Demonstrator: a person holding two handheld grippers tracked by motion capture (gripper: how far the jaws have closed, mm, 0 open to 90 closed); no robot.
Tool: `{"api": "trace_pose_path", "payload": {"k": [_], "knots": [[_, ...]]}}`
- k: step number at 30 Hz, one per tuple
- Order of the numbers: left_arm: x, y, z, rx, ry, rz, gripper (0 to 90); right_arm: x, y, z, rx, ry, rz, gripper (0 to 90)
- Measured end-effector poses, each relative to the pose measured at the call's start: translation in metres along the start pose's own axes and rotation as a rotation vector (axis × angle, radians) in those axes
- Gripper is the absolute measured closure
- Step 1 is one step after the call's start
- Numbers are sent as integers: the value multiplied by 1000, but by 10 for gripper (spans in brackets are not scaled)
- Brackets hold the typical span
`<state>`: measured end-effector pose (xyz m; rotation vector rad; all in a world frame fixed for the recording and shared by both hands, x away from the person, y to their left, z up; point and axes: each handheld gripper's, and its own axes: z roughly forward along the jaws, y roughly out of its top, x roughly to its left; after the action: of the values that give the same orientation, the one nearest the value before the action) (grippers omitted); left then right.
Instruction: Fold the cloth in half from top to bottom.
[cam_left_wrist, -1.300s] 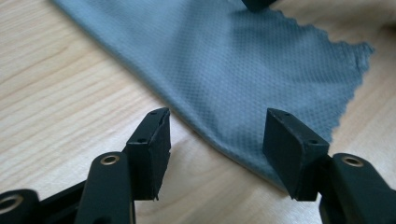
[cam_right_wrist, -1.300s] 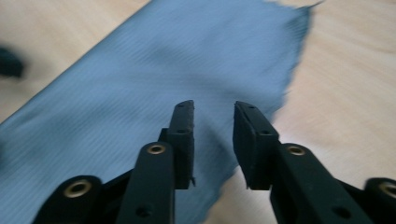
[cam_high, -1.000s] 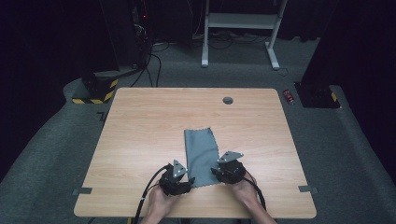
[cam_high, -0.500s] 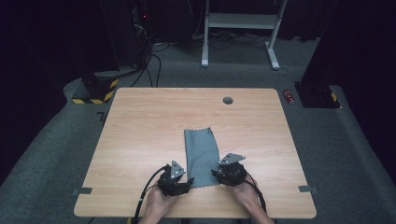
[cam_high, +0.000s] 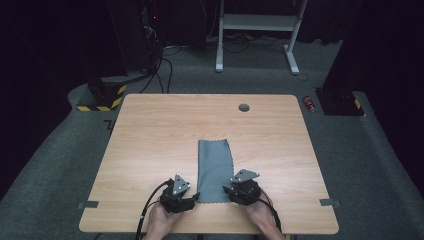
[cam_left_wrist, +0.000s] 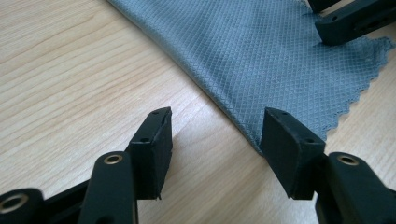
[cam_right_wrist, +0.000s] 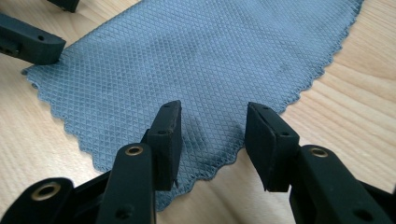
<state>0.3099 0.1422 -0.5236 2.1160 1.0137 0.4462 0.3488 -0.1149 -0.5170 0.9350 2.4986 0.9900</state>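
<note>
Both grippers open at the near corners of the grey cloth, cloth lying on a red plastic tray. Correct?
Not quite. The grey cloth lies straight on the wooden table, not on a red tray; the high view shows this. The rest holds: the left gripper and the right gripper are open at the cloth's near corners.

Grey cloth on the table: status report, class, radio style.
Left gripper open at near-left corner. Right gripper open over near-right corner. Grey cloth flat, ungripped. Nothing in the way.

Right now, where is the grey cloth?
In the high view the cloth lies flat on the table, at its near middle, between the left gripper and right gripper.
</note>
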Motion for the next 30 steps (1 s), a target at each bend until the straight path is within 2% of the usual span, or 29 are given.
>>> {"api": "trace_pose_path", "payload": {"k": [4,7,11,15,16,19,24,26,27,30], "knots": [[2,-4,-5,2,4,7,450,6,-2,0,-10,9,1,562],[3,-7,-8,4,1,-4,456,10,-1,-1,-1,23,-8,558],[5,-4,-9,29,-7,2,460,10,0,0,1,38,0,550],[14,3,-3,31,-43,-64,432,-1,3,0,1,57,43,593],[19,6,0,31,-48,-85,429,-3,4,1,-1,57,56,599],[28,14,6,25,-51,-117,418,-15,9,2,-14,53,93,643],[44,35,19,21,-26,-138,414,-30,19,6,-33,36,128,710],[49,43,24,14,-9,-139,418,-36,23,9,-31,32,140,770],[51,48,26,12,-5,-139,419,-39,25,10,-26,41,157,786],[56,60,35,15,6,-131,424,-44,32,17,-26,37,162,815]]}}
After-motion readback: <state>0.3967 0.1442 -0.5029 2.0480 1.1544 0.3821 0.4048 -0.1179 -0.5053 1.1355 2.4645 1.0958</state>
